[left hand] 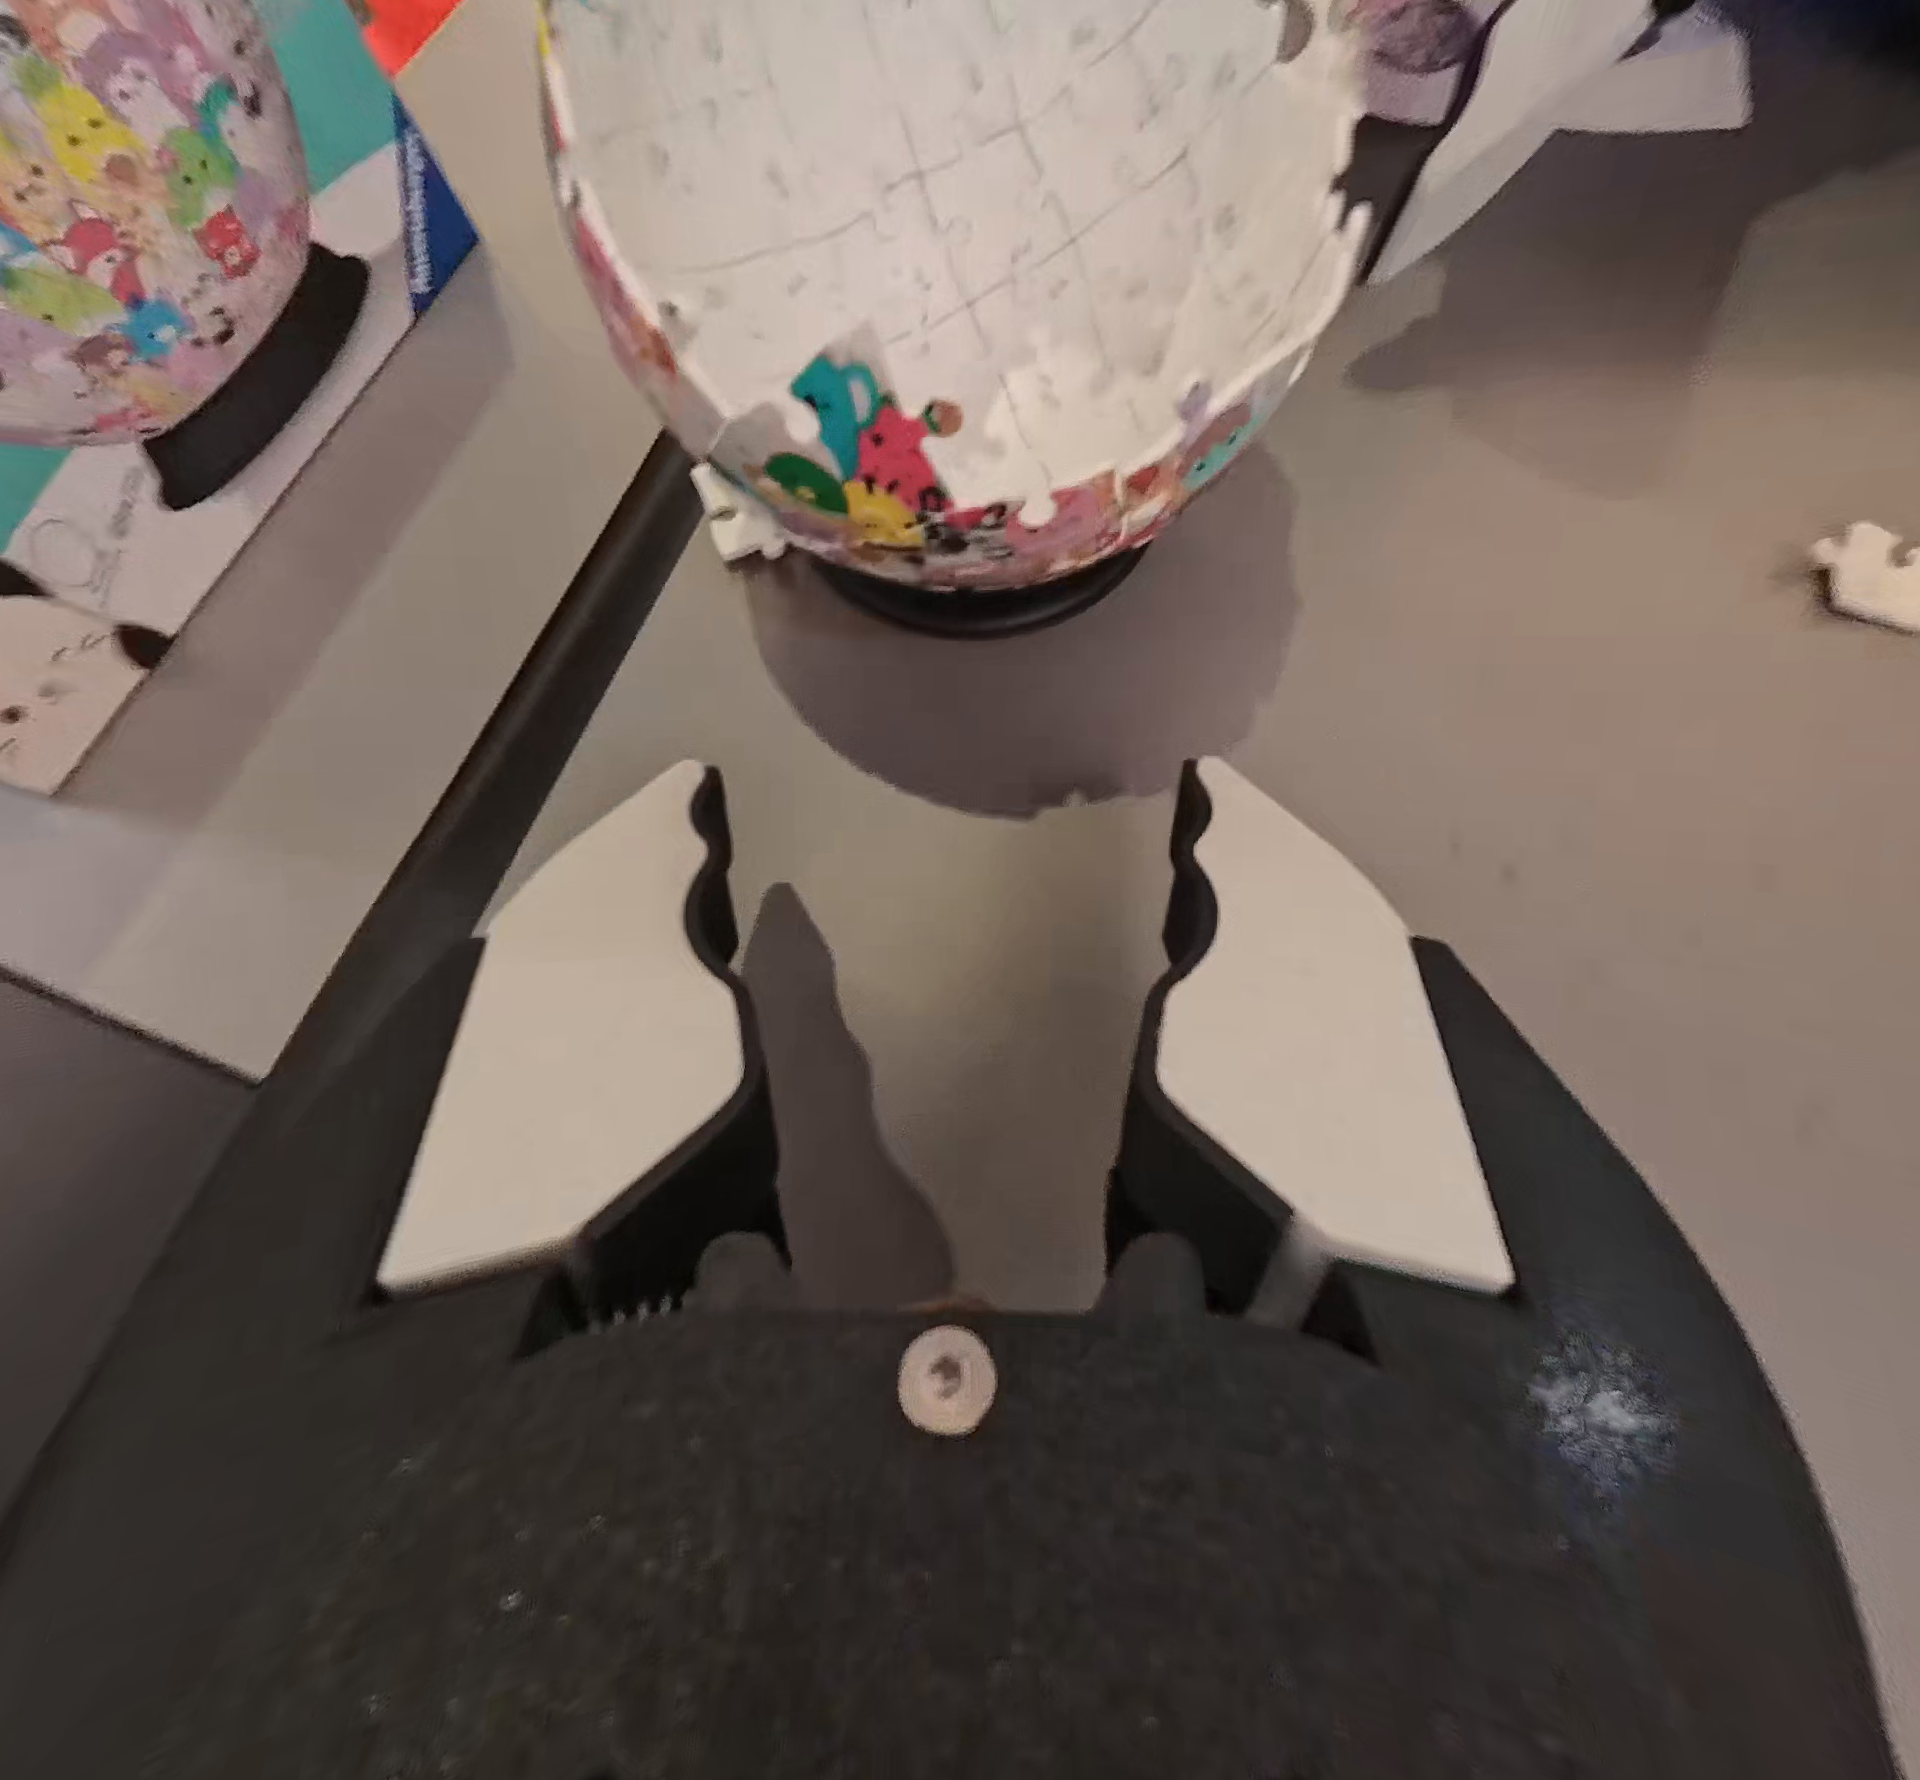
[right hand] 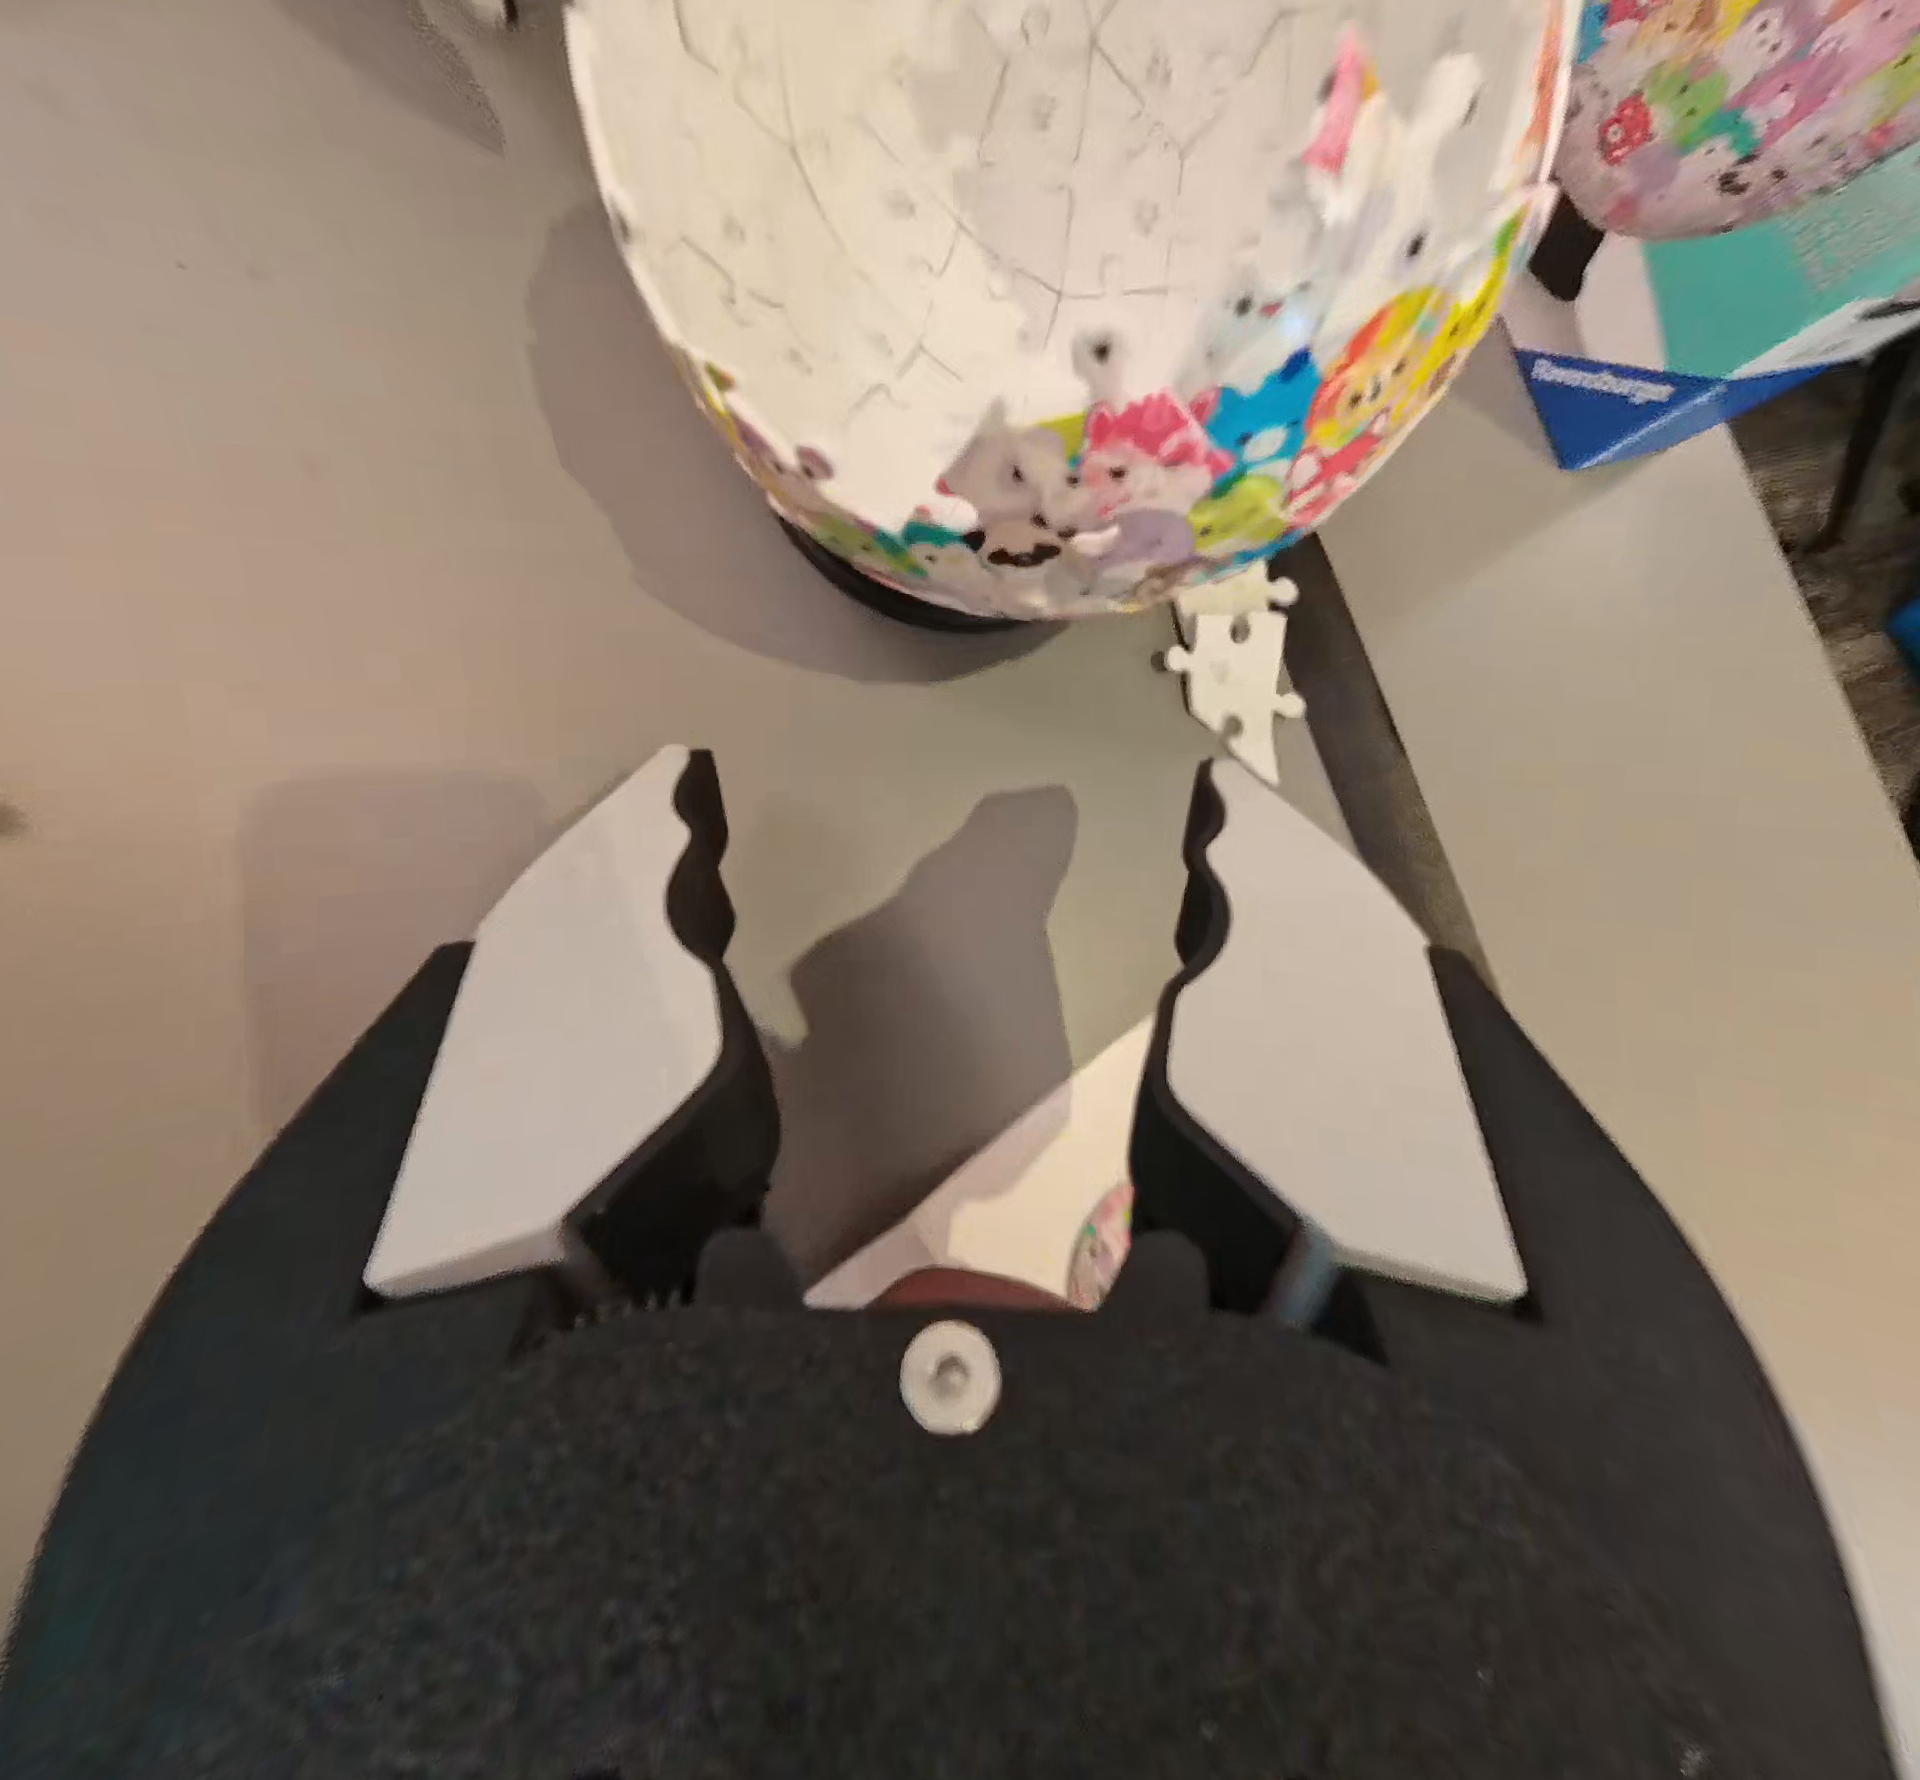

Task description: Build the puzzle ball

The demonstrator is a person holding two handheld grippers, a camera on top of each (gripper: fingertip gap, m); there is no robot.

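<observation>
Left claw (left hand: pixel 945 795) spread wide, empty; right claw (right hand: pixel 945 785) likewise. Puzzle ball (left hand: pixel 935 203), seemingly half-built, sits on black stand (left hand: pixel 977 592) ahead of both, apart. Loose piece (right hand: pixel 1236 681) beside it on surface (left hand: pixel 1507 691).

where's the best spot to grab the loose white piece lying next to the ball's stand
Probably best taken from above with the right gripper. The loose white piece lies flat on the table, clear of the puzzle ball. Put the jaws across its narrow width, on the straight edges between the knobs; its far end is crowded by the stand.
</observation>
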